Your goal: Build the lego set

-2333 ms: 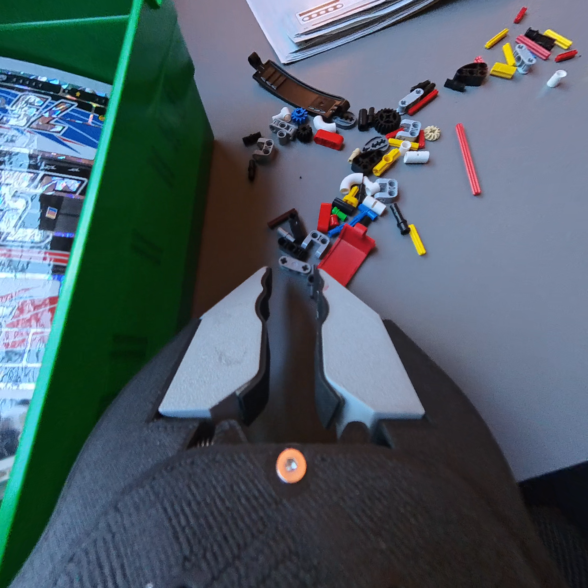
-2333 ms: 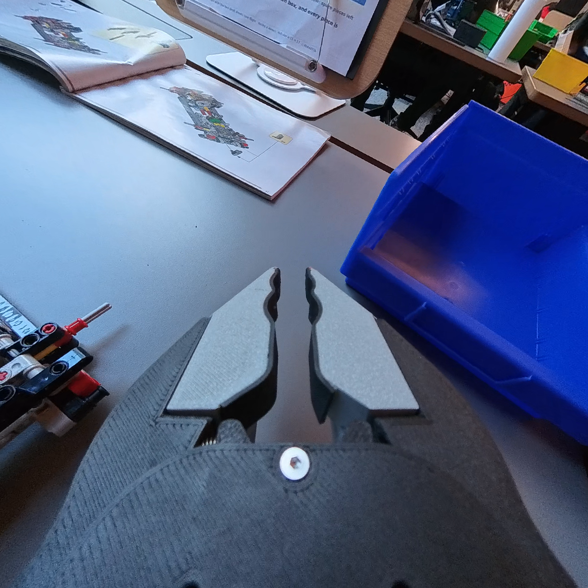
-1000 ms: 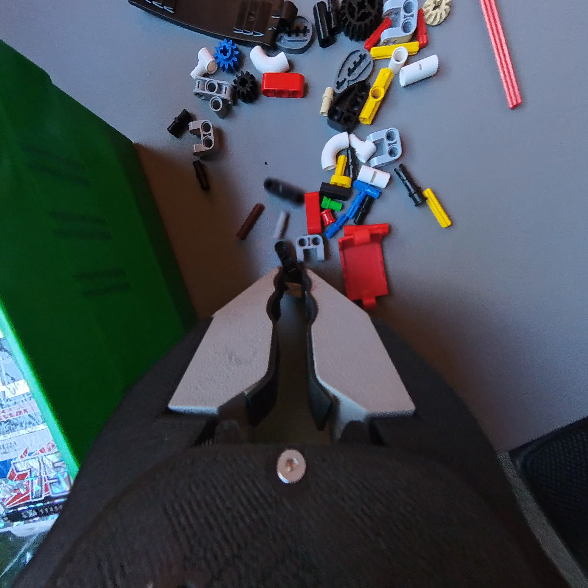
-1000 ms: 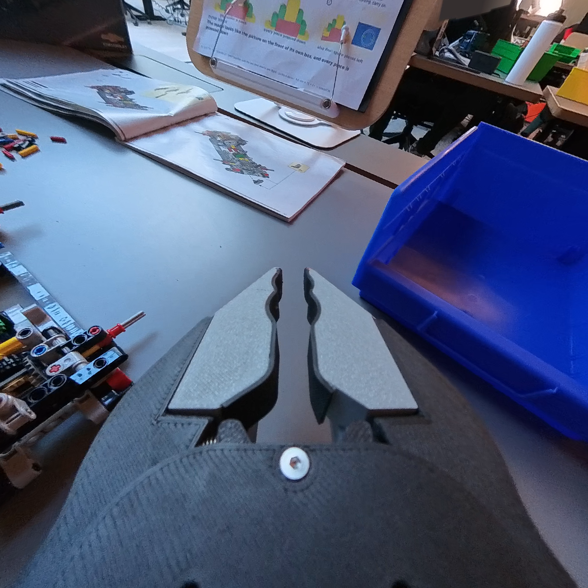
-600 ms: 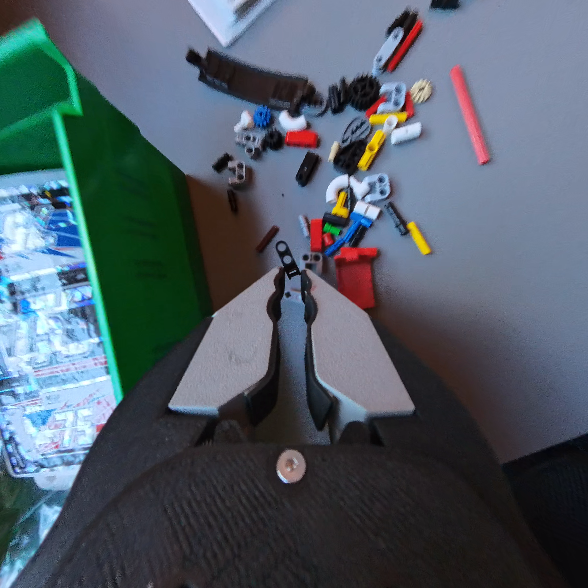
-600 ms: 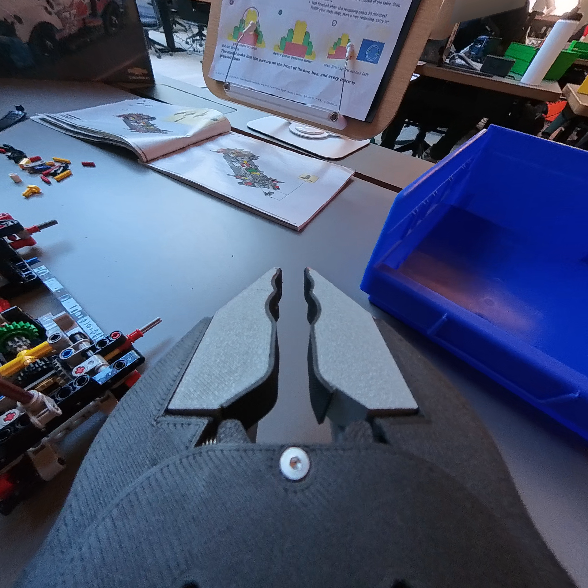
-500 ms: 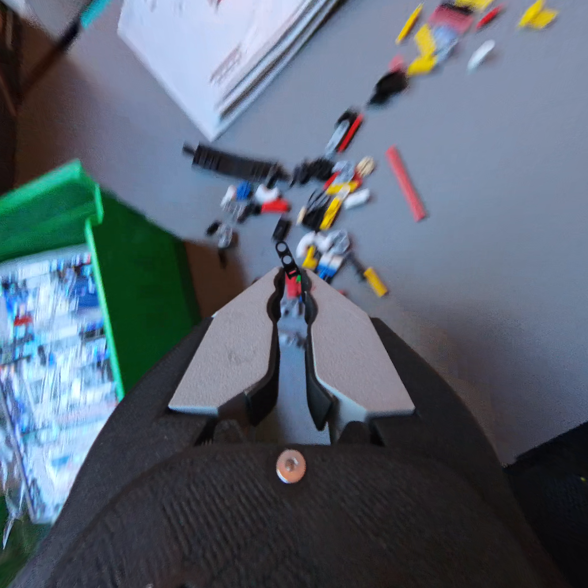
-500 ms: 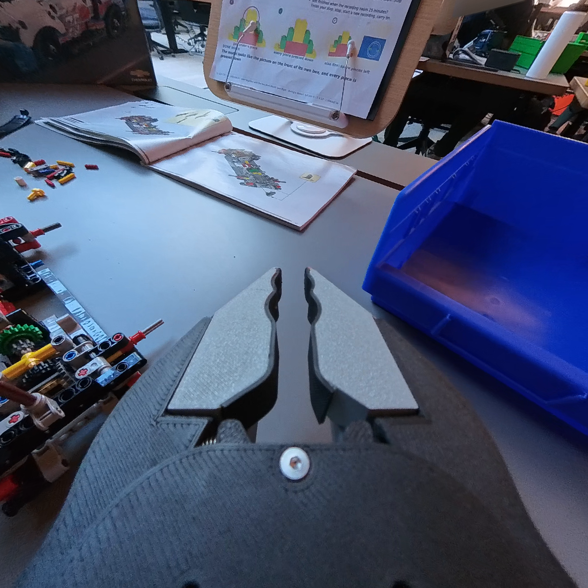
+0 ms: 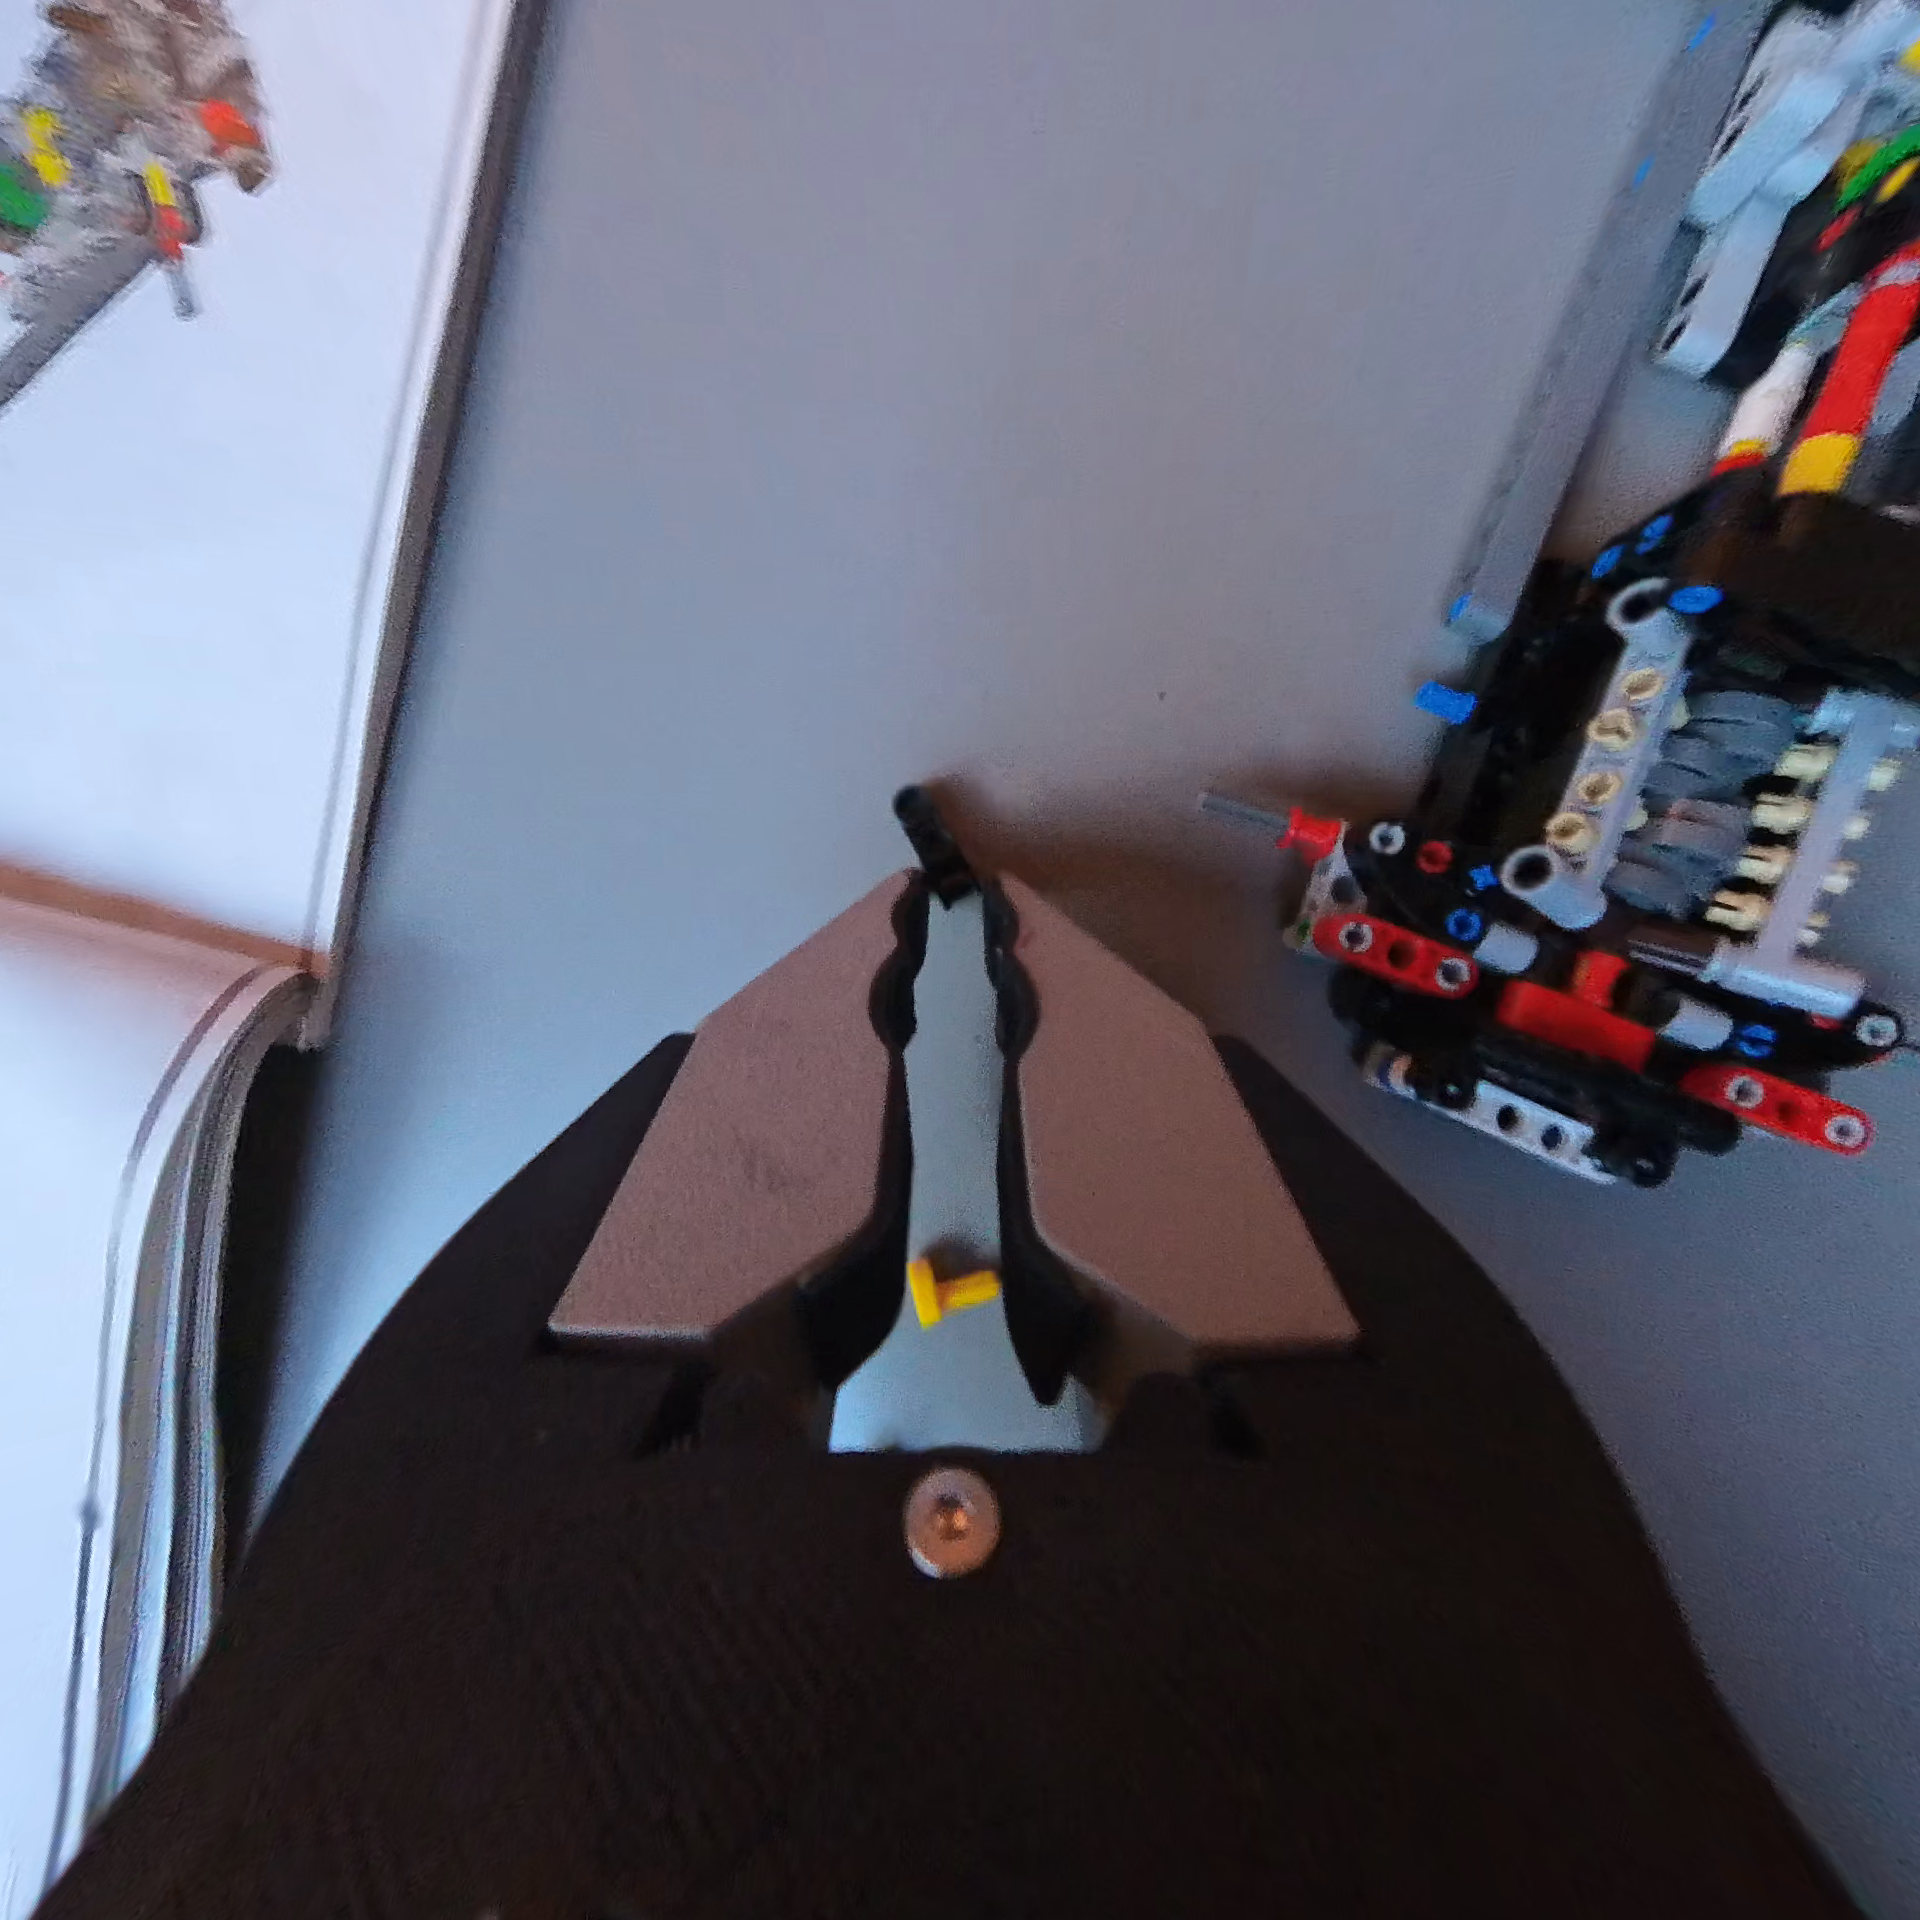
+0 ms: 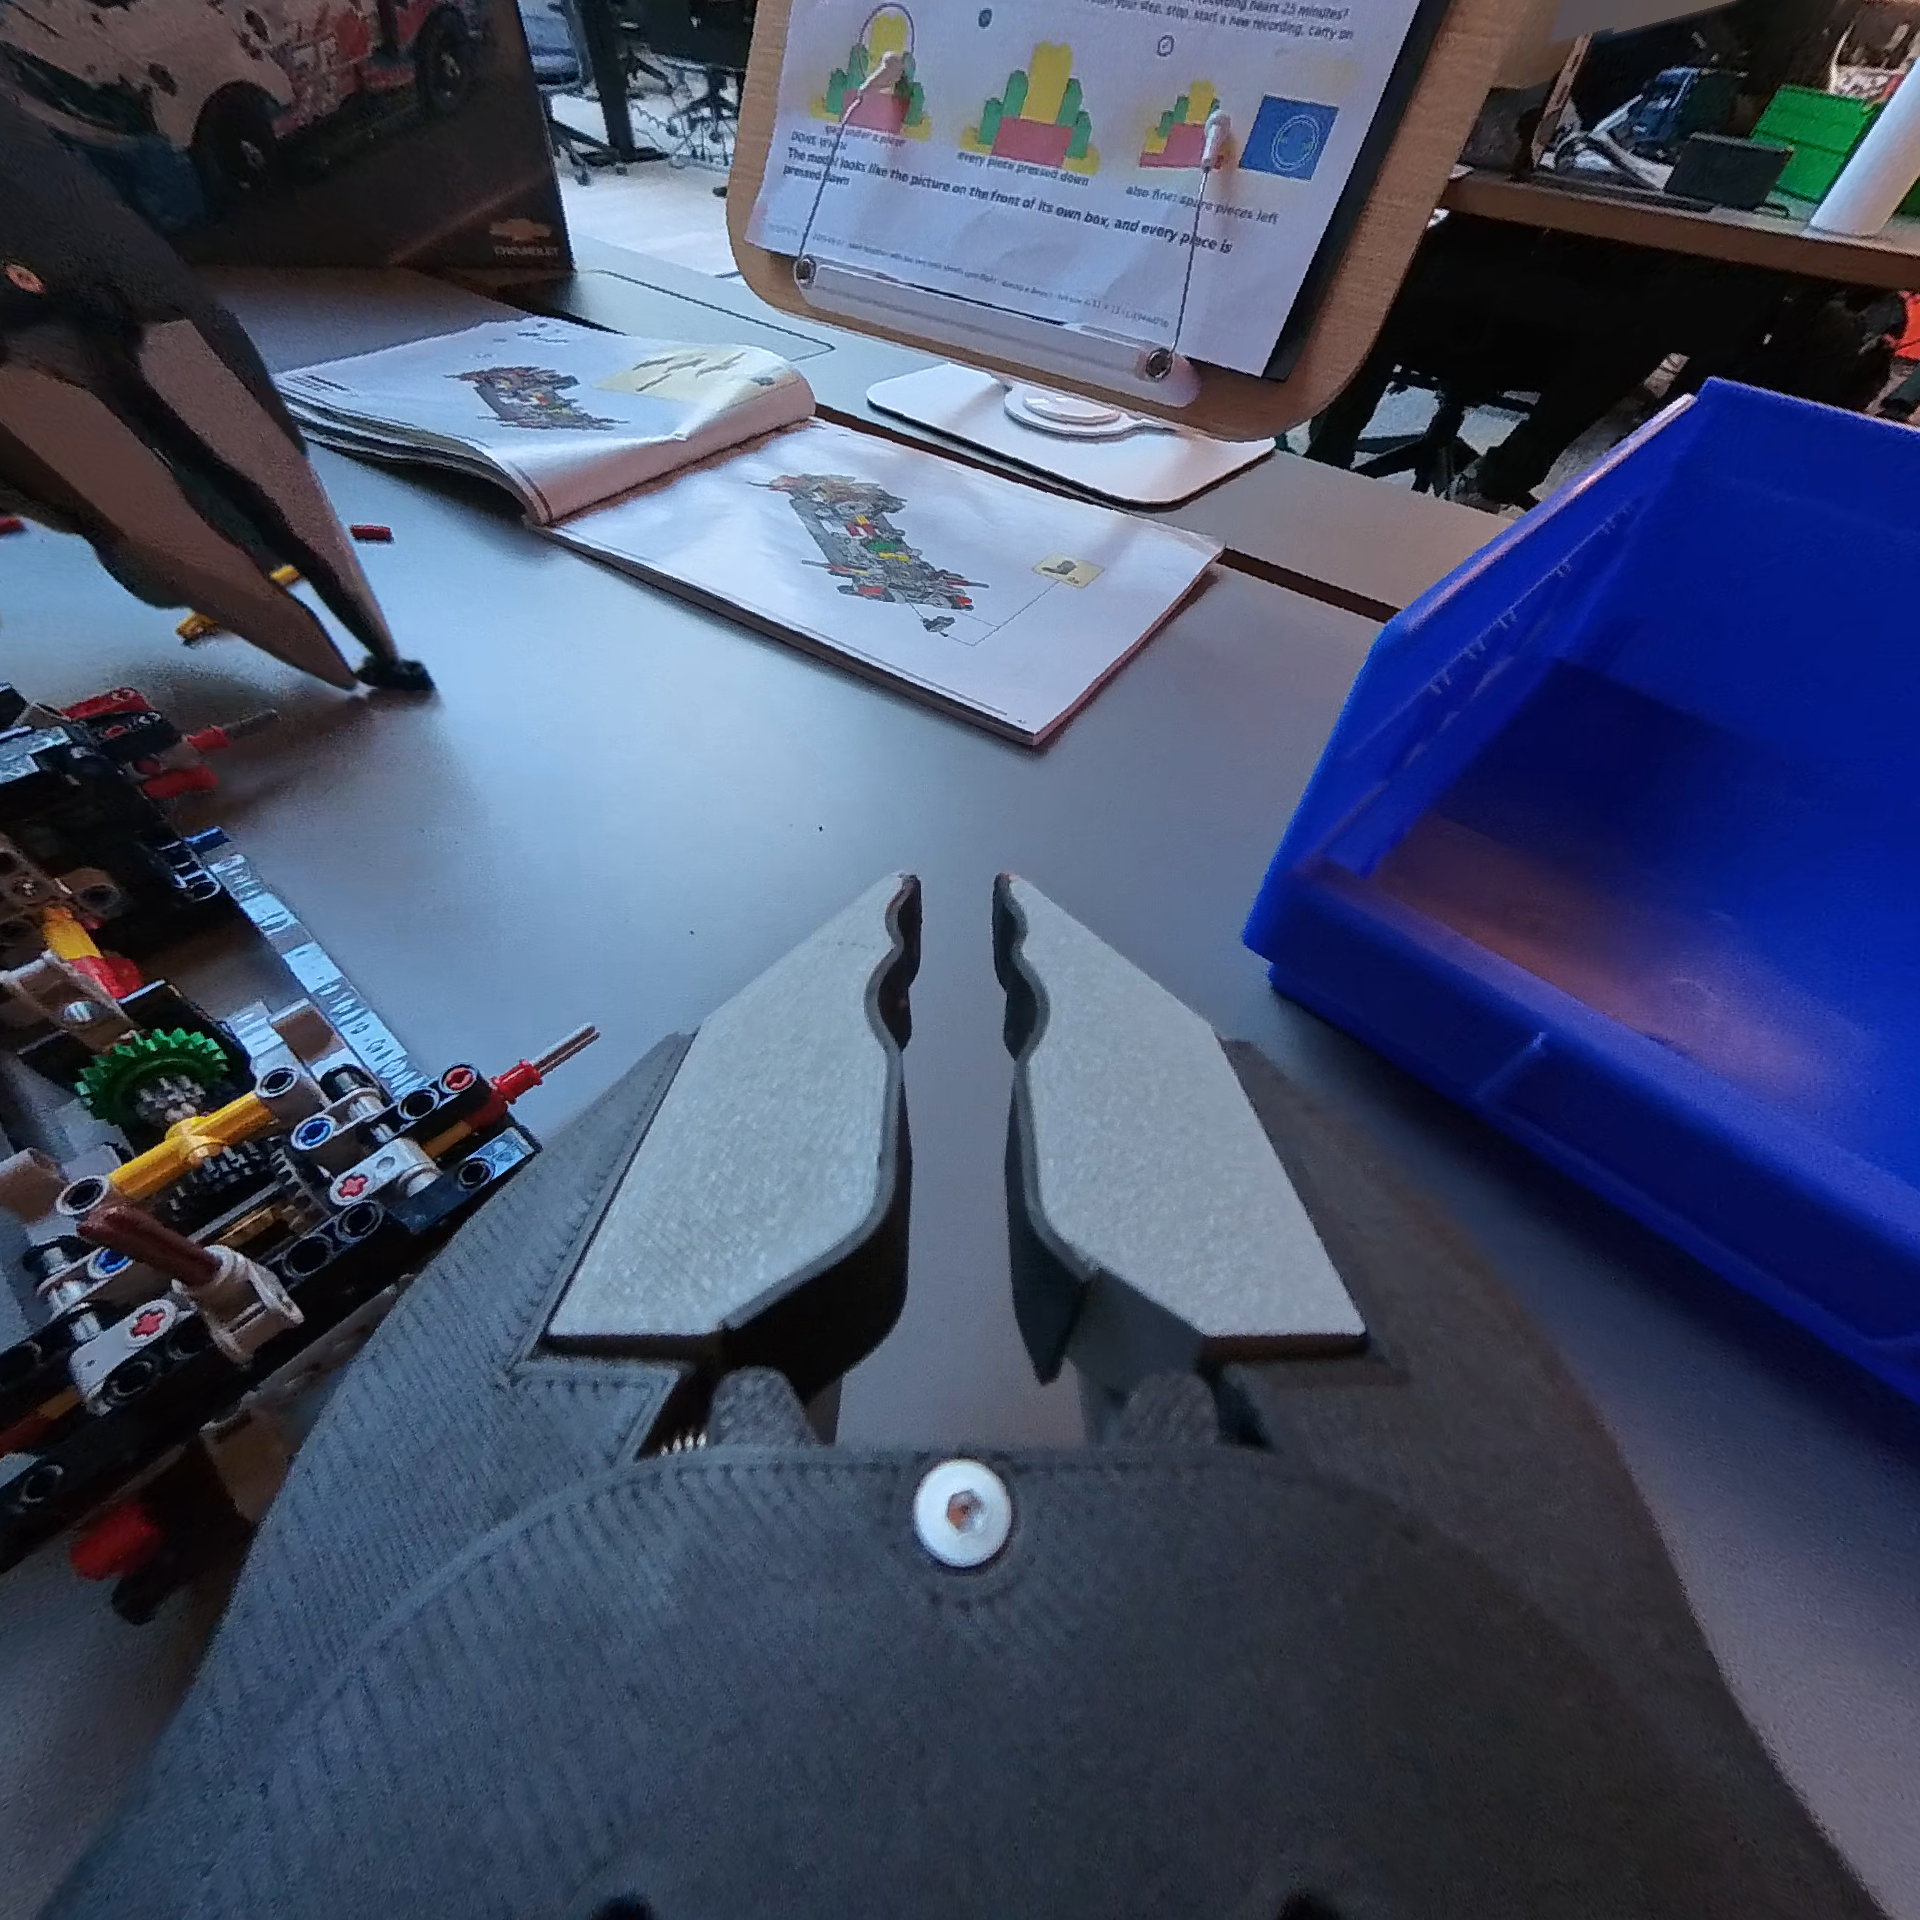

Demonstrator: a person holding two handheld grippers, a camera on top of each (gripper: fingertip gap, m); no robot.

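Left gripper (image 9: 948,883), jaws pinching small black plastic pin (image 9: 932,840), carried from loose-parts pile to grey tabletop (image 9: 935,416), brick-built model (image 9: 1621,914) at 3 o'clock; right gripper (image 10: 956,894) unmoved, jaws narrow, empty.

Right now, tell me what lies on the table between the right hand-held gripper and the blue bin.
Nothing: in the right wrist view only bare dark table separates the open, empty right hand-held gripper from the blue bin.

Two grippers (image 10: 954,883), one blue bin (image 10: 1621,935), one open booklet (image 10: 790,499), one model (image 10: 156,1143).
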